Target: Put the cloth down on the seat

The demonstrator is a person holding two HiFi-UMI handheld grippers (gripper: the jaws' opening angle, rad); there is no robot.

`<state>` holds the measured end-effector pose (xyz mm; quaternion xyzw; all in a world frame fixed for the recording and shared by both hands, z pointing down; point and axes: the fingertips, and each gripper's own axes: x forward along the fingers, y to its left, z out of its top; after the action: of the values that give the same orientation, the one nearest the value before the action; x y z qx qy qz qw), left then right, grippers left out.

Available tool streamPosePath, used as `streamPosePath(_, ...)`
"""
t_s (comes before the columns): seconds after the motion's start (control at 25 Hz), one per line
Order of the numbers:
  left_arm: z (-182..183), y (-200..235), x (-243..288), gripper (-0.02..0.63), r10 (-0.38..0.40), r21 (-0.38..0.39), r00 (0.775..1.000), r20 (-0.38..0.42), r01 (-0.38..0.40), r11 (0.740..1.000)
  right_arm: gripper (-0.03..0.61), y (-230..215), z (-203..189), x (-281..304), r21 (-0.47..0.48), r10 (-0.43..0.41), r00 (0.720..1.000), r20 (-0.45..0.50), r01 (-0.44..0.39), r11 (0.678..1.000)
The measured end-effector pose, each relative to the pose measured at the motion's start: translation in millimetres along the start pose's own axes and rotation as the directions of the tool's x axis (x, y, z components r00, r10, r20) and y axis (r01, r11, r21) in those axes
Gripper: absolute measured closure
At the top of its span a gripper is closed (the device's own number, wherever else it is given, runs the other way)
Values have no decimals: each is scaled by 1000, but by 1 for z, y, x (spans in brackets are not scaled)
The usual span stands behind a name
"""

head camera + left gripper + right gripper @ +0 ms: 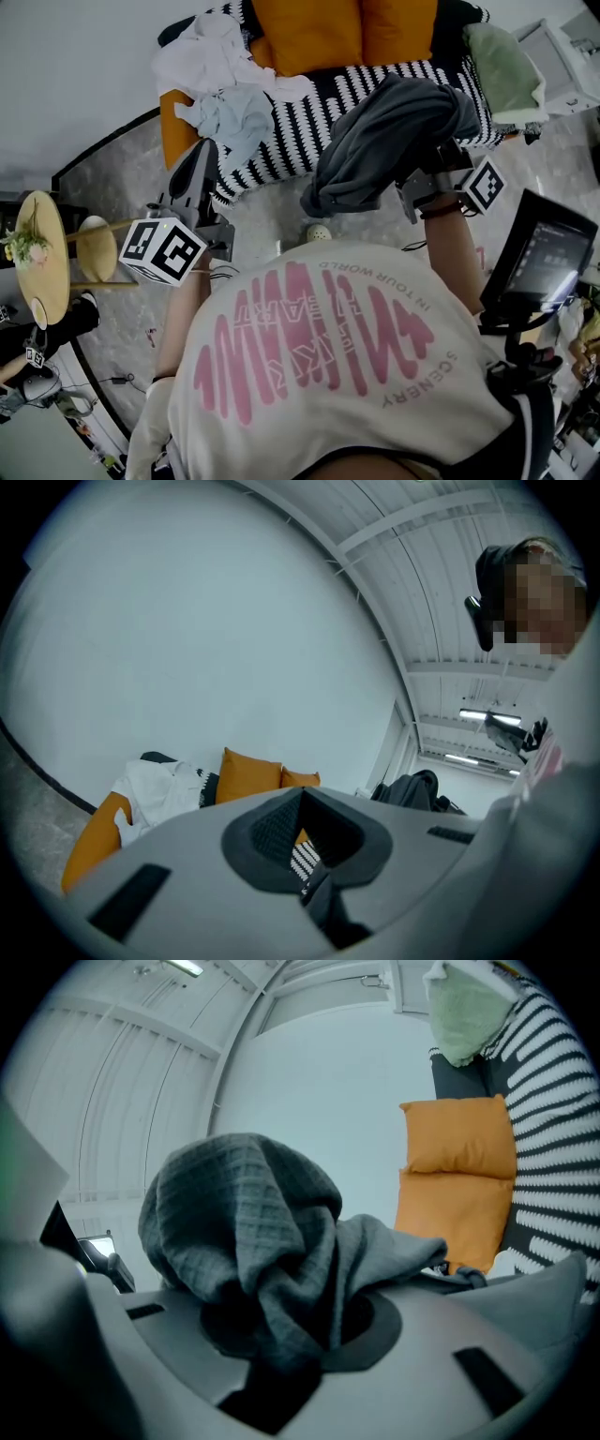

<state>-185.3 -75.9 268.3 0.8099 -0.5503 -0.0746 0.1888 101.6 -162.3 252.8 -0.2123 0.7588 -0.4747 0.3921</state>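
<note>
Holding the dark grey cloth (389,136) bunched in the right gripper (422,183): jaws clamped on it, fabric piled over them and hanging down on the side towards the person, not yet on the seat. In the head view the cloth sits in front of the sofa (281,141), overlapping the front edge of its seat. Left gripper (199,164) is out to the left, jaws slightly apart and empty, sofa stripes visible through the gap. Sofa cover is black-and-white striped, with two orange cushions (342,28) at the back, a white garment (211,52) and a light blue garment (234,117) heaped at the left end, and a pale green cushion (502,70) at the right end. Floor (272,211) is grey and mottled, wall (66,66) plain white. Round wooden side table (42,253) with flowers (23,244) far left, dark screen (539,258) on a stand at right
</note>
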Motion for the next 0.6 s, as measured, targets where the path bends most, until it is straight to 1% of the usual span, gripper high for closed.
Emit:
streamPosePath(0.28,-8,-10,46,606,-27,12,999,-26,27,1000,466,-20,32,7,-9,-12,1000,1,12,1000)
streamPosePath(0.4,-9,-13,58,606,-18,15,1000,-26,18,1000,466,-21,45,10,-8,0,1000,8,1,1000)
streamPosePath(0.6,-8,-13,68,606,6,28,1000,-24,-6,1000,466,-18,69,18,-21,22,998,50,-21,1000)
